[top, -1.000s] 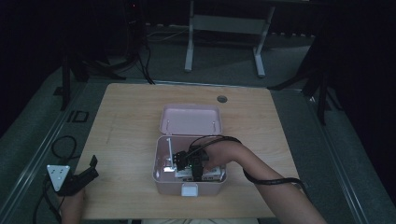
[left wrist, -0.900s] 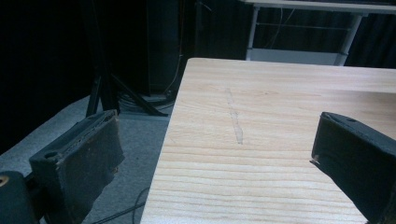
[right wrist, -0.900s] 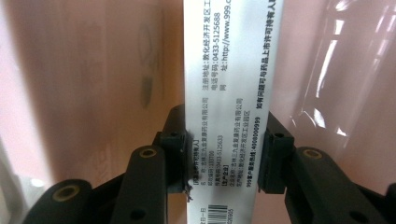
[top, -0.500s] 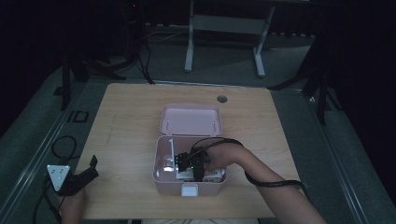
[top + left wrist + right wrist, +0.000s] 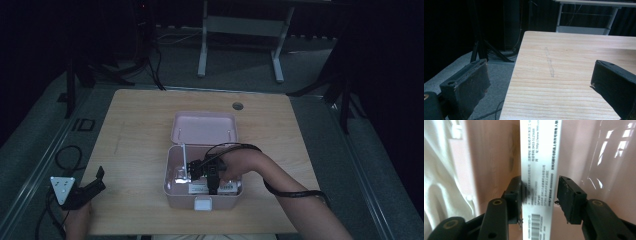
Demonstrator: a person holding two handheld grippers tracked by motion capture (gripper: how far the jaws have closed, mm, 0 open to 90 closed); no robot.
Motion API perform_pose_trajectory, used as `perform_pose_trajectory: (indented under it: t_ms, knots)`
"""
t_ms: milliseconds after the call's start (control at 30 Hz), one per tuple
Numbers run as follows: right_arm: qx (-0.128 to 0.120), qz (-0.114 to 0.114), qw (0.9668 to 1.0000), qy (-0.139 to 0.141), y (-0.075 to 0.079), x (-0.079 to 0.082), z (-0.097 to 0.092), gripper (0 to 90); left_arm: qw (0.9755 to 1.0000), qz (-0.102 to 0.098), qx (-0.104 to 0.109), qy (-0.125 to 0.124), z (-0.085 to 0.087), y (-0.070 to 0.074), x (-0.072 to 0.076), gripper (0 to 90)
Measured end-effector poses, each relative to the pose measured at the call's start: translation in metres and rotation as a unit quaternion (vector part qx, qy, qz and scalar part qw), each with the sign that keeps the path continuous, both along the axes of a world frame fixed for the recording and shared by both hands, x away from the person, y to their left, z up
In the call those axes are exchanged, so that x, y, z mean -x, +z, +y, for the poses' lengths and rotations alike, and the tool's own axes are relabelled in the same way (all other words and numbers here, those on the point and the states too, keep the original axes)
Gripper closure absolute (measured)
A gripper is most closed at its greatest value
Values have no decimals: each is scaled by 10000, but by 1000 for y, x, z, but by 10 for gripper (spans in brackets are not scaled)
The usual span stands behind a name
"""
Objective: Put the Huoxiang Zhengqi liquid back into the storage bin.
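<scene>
The left gripper [image 5: 97,179] hangs by the near left edge of the table [image 5: 140,130] with its jaws spread wide and nothing between them. The right gripper [image 5: 539,192] reaches down into the open pink box [image 5: 172,172], and its jaws have just been opening. A white packet [image 5: 537,157] stands between them, one jaw touching it and a small gap at the other.

Light wooden counter [image 5: 130,130] on grey floor.
Pale pink box [image 5: 172,172] open at the centre, lid laid back toward 12 o'clock. Round cable hole [image 5: 238,106] near the 12 o'clock edge. Faint streak in the grain [image 5: 549,65] toward 9 o'clock.
</scene>
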State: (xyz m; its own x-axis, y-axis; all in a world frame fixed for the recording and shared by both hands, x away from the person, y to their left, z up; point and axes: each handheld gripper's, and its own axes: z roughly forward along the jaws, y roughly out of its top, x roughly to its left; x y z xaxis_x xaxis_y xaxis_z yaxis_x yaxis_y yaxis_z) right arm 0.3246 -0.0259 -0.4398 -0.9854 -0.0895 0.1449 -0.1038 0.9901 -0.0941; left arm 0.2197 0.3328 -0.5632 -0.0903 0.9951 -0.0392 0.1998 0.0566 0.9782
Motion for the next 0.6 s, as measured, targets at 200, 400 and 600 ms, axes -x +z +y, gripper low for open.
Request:
perform_pose_trajectory:
  t_ms: [200,400,600]
  knots:
    - [-196,-75,9997,-79,21,-5,-9,549,10000,-15,21,3,0,0,0,22]
    - [-380,-162,9990,-145,44,-8,-23,547,10000,-4,5,8,0,0,0,22]
    - [-631,-275,9971,-339,67,-15,-45,545,10000,3,1,11,0,0,0,22]
